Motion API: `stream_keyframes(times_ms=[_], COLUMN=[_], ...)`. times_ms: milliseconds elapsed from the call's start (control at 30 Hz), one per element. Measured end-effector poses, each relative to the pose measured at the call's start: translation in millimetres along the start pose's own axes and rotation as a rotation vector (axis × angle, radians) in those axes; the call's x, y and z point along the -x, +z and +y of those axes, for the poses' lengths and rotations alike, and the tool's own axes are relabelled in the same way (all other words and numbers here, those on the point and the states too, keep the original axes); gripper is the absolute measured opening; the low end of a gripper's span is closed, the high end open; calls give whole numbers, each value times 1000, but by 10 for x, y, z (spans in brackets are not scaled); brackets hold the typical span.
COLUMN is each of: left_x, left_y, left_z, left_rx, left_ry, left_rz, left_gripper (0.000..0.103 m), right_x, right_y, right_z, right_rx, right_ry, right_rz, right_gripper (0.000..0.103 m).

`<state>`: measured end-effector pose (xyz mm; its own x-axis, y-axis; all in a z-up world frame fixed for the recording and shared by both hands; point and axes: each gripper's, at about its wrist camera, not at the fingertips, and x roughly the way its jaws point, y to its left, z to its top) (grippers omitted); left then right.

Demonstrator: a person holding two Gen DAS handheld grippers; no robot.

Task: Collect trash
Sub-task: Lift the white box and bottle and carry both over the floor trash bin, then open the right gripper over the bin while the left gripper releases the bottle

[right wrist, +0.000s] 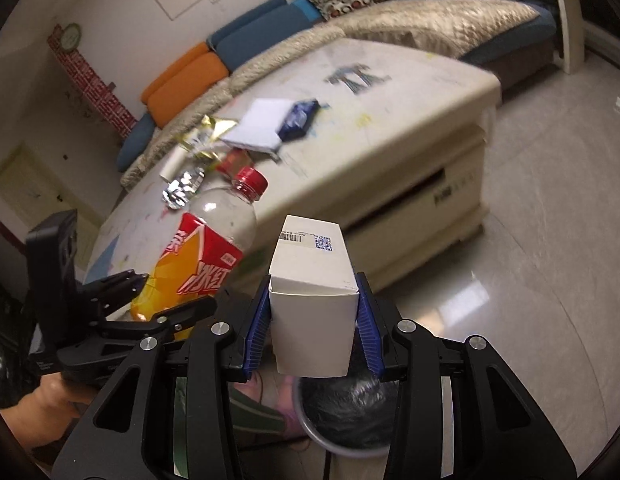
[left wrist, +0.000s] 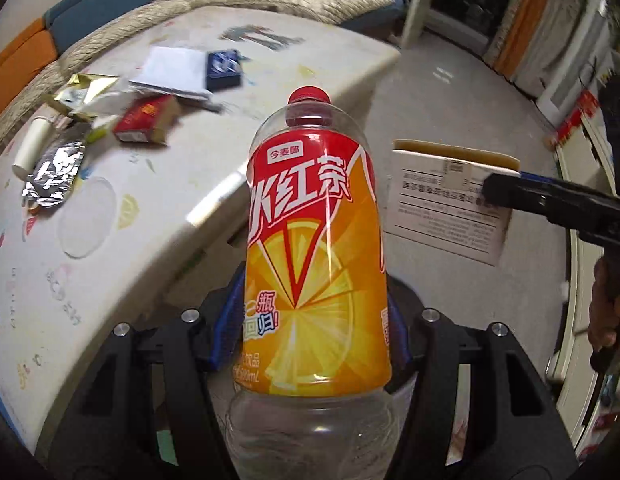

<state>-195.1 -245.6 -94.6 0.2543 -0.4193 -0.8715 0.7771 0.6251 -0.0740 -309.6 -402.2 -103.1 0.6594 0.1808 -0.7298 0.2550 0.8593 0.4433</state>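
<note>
Left gripper [left wrist: 314, 344] is pinching empty tea bottle [left wrist: 316, 240] off the table [left wrist: 109, 280]; right gripper [right wrist: 314, 324] is clamping white carton [right wrist: 314, 300] above the lined bin [right wrist: 346, 412].

two wrist views, angled down from close above

both share the littered desk [left wrist: 109, 248] and sofa [right wrist: 430, 28]; each shows the other's tongs.

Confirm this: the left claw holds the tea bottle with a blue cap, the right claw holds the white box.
Not quite: the bottle has a red cap, not blue, as the right wrist view shows. The rest stands: the left claw grips the bottle and the right claw grips the white box.
</note>
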Motion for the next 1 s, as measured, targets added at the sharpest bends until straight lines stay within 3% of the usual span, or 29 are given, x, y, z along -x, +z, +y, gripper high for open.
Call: stream_keyframes(times_ms=[333,533,833,1000], left_x=[-622,-1102,-1783,-2058], left_y=[-471,-696,-876,-892], left_z=[-474,-527,-536,-519], left_rx=[-176,-272,-339,-348], left_ry=[-72,-45,-33,-21], left_rz=[217,348,526,584], left_gripper=[57,57,57,57], right_x=[-469,-812,-1351,-1527], right_y=[-760,-1124,-1392,-1427], right_z=[-610,-843,-986,-1038], right_rx=[-161,-230,-265,-273], right_ry=[-65,-84,-116,-150], right_rz=[159,248,355,384], right_gripper=[41,41,41,42])
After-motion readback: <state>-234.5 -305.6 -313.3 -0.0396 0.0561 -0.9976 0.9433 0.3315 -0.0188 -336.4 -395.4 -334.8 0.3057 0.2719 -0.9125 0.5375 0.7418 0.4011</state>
